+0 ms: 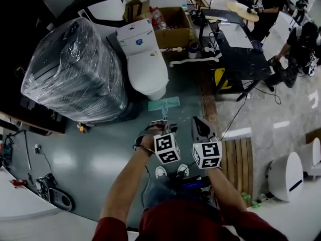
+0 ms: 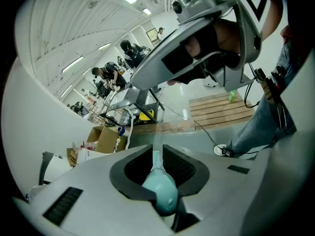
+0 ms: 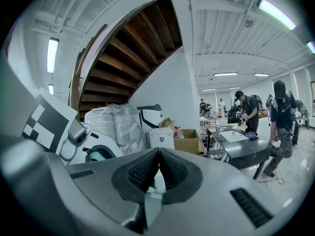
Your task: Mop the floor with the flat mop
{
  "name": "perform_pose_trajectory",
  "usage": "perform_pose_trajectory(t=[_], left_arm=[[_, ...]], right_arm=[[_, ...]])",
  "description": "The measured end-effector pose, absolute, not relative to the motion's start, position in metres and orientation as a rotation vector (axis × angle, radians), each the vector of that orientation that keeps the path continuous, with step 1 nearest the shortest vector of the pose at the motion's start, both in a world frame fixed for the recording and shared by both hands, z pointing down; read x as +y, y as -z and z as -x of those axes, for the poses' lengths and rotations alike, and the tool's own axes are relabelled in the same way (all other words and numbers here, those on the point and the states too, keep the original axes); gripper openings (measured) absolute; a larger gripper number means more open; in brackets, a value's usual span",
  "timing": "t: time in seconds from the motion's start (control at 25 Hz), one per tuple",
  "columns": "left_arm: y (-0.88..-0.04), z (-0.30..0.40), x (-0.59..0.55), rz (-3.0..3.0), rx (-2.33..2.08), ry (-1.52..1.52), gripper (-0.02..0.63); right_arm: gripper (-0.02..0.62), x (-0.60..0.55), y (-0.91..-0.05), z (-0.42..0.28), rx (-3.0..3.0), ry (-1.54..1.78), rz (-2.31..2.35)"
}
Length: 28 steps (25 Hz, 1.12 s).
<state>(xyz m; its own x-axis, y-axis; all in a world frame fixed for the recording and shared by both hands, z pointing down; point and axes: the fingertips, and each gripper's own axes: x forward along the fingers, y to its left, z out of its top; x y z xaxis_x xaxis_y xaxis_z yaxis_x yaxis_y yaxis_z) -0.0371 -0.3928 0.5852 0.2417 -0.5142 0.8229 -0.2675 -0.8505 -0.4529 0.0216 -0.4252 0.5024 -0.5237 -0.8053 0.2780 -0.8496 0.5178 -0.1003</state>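
The flat mop's teal head (image 1: 164,104) lies on the grey-green floor just in front of a white toilet (image 1: 145,59). Its thin handle (image 1: 164,116) rises toward me. My left gripper (image 1: 158,127) is shut on the rounded teal top end of the handle (image 2: 160,191), seen clamped between its dark pads (image 2: 178,167) in the left gripper view (image 2: 156,151). Close to its right, my right gripper (image 1: 201,128) has its jaws closed, with the pale handle shaft (image 3: 152,203) held low between them (image 3: 158,154). The two grippers stand side by side over my shoes.
A plastic-wrapped machine (image 1: 75,69) stands left of the toilet. Behind are cardboard boxes (image 1: 173,26) and a black table (image 1: 235,49) with people working. A wooden pallet (image 1: 242,159), floor cables (image 1: 235,114) and another white fixture (image 1: 286,174) are at my right.
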Motion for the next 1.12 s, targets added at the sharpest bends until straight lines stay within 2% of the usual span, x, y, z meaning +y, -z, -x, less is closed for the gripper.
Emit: perform_pose_trajectory(t=[0.36, 1.12], left_arm=[[-0.592, 0.02, -0.373, 2.28, 0.718, 1.685, 0.078], [-0.598, 0.051, -0.257, 2.307, 0.792, 1.658, 0.078]], right_arm=[[0.017, -0.402, -0.505, -0.051, -2.534, -0.325, -1.442], [0.017, -0.285, -0.496, -0.025, -2.532, -0.24, -1.443]])
